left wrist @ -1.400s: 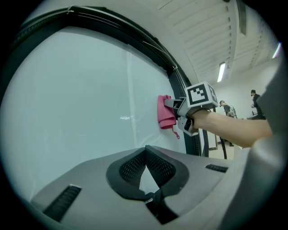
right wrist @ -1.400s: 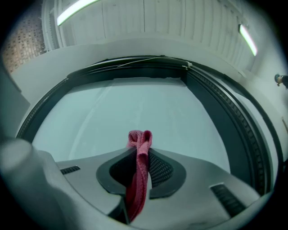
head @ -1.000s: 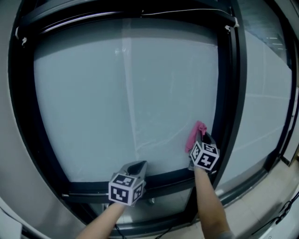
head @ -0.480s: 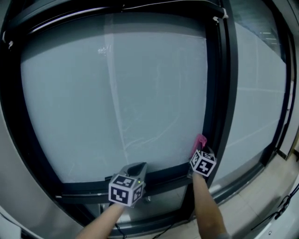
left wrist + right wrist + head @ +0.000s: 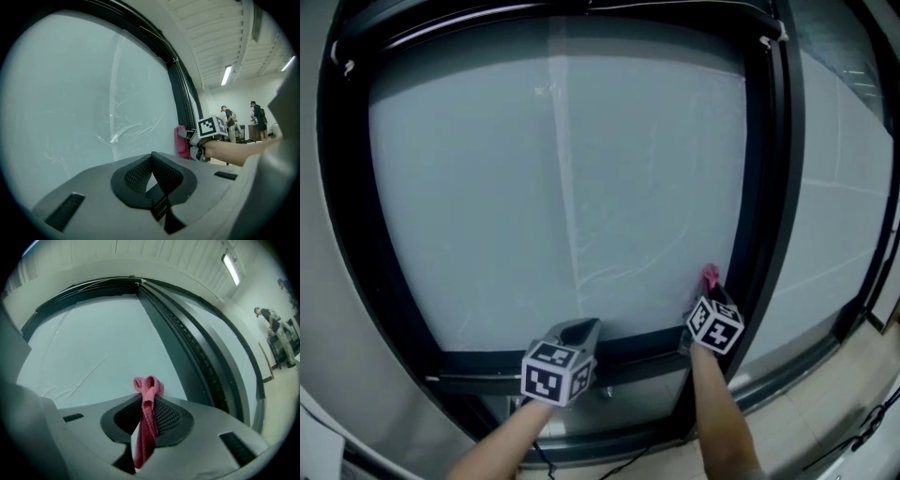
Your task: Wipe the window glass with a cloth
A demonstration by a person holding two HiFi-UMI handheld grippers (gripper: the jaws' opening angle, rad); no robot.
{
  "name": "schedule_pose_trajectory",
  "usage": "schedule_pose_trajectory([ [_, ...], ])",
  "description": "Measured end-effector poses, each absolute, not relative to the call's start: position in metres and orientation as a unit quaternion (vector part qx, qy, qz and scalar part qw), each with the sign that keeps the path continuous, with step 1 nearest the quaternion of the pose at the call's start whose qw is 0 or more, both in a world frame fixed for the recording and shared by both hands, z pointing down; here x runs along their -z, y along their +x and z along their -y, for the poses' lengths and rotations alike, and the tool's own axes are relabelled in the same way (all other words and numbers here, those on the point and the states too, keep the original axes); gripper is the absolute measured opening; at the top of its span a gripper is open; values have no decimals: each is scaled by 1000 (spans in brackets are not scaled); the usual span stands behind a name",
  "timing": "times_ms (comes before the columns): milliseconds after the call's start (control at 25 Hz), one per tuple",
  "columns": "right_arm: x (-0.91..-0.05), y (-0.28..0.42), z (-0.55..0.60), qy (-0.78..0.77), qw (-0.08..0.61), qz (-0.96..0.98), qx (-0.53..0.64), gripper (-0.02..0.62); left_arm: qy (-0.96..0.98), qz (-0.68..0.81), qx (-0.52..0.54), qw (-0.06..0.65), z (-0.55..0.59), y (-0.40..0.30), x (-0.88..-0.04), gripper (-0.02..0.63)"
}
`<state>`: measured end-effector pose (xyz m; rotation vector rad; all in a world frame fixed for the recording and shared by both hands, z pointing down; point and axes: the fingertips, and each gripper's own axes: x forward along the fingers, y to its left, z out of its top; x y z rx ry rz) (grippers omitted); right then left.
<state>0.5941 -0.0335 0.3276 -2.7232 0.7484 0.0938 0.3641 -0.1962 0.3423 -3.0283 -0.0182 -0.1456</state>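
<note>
Cloth (image 5: 146,425) pinched in R claw (image 5: 710,284), forearm (image 5: 718,403) angled up to glass (image 5: 534,187).

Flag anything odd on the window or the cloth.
The window glass has a whitish vertical crease down the middle, fanning into wrinkles near the bottom edge, like a film lying unevenly. The cloth is pinched into a thin strip in the right tool, so little of it can meet the glass.

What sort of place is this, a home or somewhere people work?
Likely a workplace, maybe a lab: a tall dark-framed window, strip lights overhead, people standing about behind.
</note>
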Motion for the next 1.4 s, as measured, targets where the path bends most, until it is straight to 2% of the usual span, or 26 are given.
schedule_pose_trajectory([
  [480, -179, 454, 174, -887, 88, -408, -196, 44, -997, -70, 29, 34, 266, 294, -332, 3],
  [640, -152, 403, 224, -858, 51, -456, -229, 44, -993, -110, 20, 24, 294, 262, -331, 3],
  [1040, -204, 298, 328, -793, -54, -551, -254, 44, -977, -213, 20, -12, 357, 180, -355, 3],
  [1400, -292, 222, 403, -727, -111, -650, -192, 44, -958, -281, 39, -44, 392, 121, -392, 2],
])
